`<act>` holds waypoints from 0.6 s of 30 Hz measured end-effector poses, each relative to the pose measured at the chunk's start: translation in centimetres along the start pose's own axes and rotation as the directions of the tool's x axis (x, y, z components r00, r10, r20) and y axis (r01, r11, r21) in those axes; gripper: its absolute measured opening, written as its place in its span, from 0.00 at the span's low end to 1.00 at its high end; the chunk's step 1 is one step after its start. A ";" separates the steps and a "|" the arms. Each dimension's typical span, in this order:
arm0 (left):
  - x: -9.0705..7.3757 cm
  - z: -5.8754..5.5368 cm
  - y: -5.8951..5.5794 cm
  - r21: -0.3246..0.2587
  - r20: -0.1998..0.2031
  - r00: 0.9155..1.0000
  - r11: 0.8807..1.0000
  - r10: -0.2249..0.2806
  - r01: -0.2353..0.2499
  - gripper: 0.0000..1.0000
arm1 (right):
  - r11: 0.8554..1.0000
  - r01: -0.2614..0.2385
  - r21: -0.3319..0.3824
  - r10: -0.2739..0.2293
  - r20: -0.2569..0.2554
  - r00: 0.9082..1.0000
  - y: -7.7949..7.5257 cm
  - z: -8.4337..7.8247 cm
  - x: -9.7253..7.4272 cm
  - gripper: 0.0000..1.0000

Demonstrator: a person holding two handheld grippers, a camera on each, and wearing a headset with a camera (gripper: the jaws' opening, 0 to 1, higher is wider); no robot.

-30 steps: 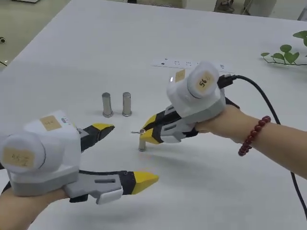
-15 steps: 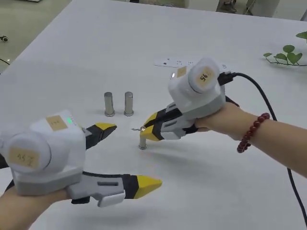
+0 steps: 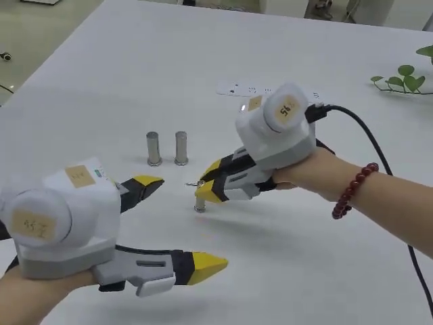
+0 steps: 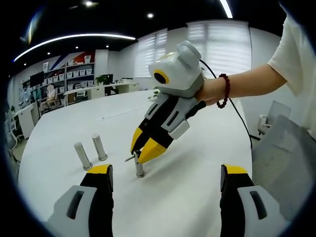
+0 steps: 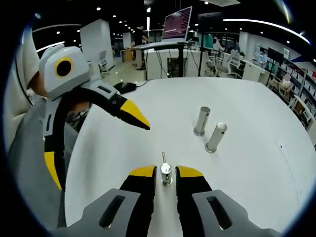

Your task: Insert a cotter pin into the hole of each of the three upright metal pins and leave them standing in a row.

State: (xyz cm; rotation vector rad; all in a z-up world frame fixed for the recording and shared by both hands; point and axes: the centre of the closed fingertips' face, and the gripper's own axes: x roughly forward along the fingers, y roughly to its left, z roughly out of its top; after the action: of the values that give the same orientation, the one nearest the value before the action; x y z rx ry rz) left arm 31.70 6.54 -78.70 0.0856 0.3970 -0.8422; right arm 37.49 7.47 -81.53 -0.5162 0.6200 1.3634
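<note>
Your nearly closed right tool point(image 3: 205, 190) straddles the short upright metal pin point(image 5: 166, 174); whether it grips, I cannot tell. The thin cotter pin point(image 3: 192, 183) points toward your wide-open, empty left tool point(image 3: 191, 221).

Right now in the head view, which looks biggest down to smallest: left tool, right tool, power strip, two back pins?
left tool, though nearest the camera
right tool
power strip
left back pin and right back pin, alike

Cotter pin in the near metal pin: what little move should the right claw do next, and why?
Probably let go and back the right claw off. The cotter pin already pokes out the far side of the near metal pin, which stands upright, so pushing more might tip it.
</note>
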 end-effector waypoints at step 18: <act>-0.7 0.3 0.3 0.018 0.014 0.999 0.999 0.032 -0.032 0.99 | 0.992 0.059 0.114 -0.075 0.143 0.987 -2.3 3.1 -1.2 0.23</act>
State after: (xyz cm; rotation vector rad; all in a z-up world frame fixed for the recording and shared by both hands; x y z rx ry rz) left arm 31.60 7.17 -78.19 0.1030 0.3740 -0.8149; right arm 40.00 8.40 -78.48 -0.3422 0.5488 1.2835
